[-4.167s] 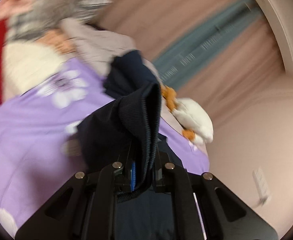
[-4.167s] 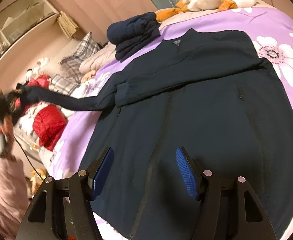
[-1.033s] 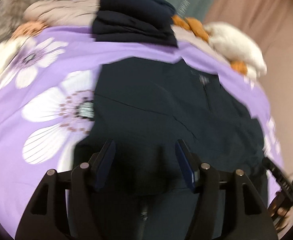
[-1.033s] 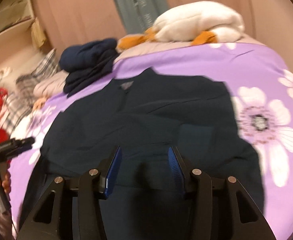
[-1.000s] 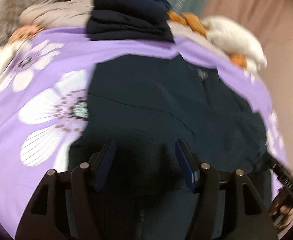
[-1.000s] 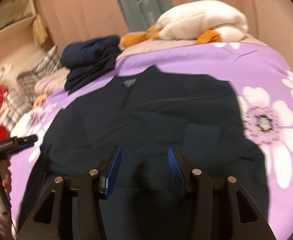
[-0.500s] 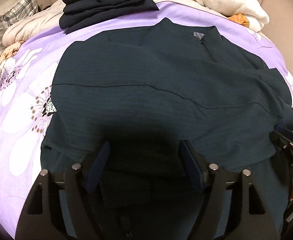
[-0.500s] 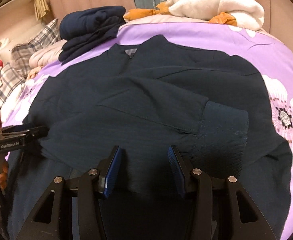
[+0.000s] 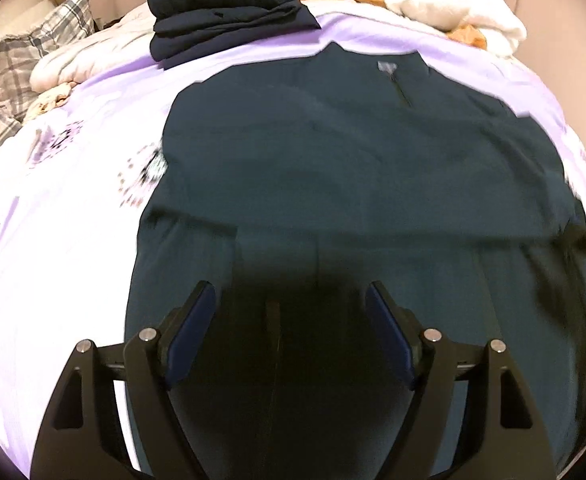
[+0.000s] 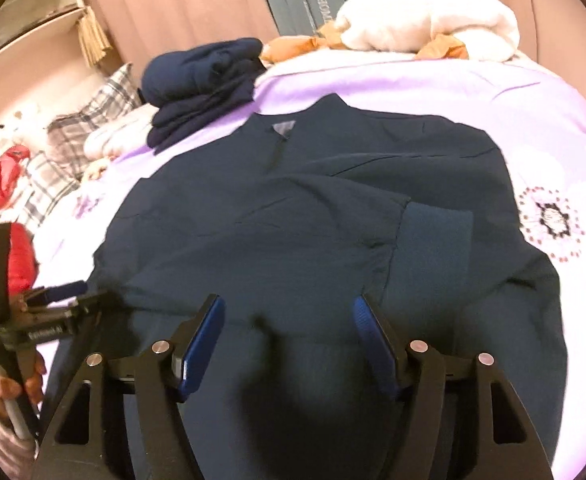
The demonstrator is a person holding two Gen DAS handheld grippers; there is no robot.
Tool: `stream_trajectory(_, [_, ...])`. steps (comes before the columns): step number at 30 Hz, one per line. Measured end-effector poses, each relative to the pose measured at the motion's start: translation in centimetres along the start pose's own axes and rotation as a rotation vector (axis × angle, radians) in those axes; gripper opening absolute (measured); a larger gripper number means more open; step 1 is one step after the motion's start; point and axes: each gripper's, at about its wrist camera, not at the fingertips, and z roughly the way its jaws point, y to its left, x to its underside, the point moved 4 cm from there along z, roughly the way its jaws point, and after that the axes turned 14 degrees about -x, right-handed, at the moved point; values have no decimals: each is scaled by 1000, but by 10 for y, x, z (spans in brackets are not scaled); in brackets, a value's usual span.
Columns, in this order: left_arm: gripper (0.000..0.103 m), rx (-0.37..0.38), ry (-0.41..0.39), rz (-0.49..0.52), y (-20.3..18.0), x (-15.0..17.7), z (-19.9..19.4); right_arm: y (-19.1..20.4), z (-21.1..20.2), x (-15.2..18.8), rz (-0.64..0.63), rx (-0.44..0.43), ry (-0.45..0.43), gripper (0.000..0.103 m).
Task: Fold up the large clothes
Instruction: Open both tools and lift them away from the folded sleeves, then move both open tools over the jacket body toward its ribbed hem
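Note:
A dark navy zip jacket (image 9: 353,168) lies flat on the purple flowered bedspread (image 9: 53,220), collar at the far end. Both sleeves are folded across its chest, and a ribbed cuff (image 10: 433,240) lies on top in the right wrist view. My left gripper (image 9: 289,300) hovers over the jacket's lower front near the zip, jaws opening, nothing between them. My right gripper (image 10: 288,308) hangs over the folded sleeve, jaws also opening and empty. The left gripper (image 10: 65,294) also shows at the jacket's left edge, held by a hand (image 10: 9,384).
A folded stack of navy clothes (image 9: 221,4) sits beyond the collar. A white and orange plush toy (image 10: 429,20) lies at the head of the bed. Plaid pillows (image 9: 33,52) and a red garment (image 10: 9,256) lie to the left.
The left gripper has let go of the sleeve it held earlier; that sleeve now lies folded over the chest. Both grippers' jaws have widened. The left gripper has drawn back toward the jacket's lower front.

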Motion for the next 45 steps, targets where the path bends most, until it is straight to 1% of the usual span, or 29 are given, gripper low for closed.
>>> stream_trajectory(3, [86,-6,1,-4,1,26,-12,4,-8,16,11,16,28,67])
stream_trajectory(7, [91,8,27,-42,4,51,-22,7,-18,37,7,61,55,67])
stream_trajectory(10, [92,-13,41,-43,5,63,-29,7,-27,46,33,64,59,67])
stream_trajectory(12, [100,-25,24,-59,9,72,-37,11,-36,51,39,44,41,67])
stream_trajectory(13, [102,-33,22,-71,11,76,-40,12,-39,53,34,33,32,67])
stream_trajectory(15, [102,-24,29,-94,13,86,-45,17,-41,62,24,38,37,67])
stream_trajectory(17, [102,-8,35,-115,13,98,-51,21,-39,72,10,54,66,67])
stream_trajectory(19, [102,-19,39,-120,13,109,-55,24,-36,82,-4,60,87,67])
stream_trajectory(22, [102,-36,56,-102,11,125,-57,26,-31,95,-11,70,114,67])
stream_trajectory(25, [102,-51,72,-81,9,141,-58,33,-32,107,-46,100,124,67])
stream_trajectory(30, [102,-56,88,-82,11,162,-63,40,-32,117,-75,114,146,73])
stream_trajectory(35, [102,-56,90,-61,10,174,-68,44,-35,127,-81,127,160,74])
stream_trajectory(45, [103,-38,98,-71,11,194,-77,49,-46,147,-77,131,173,74])
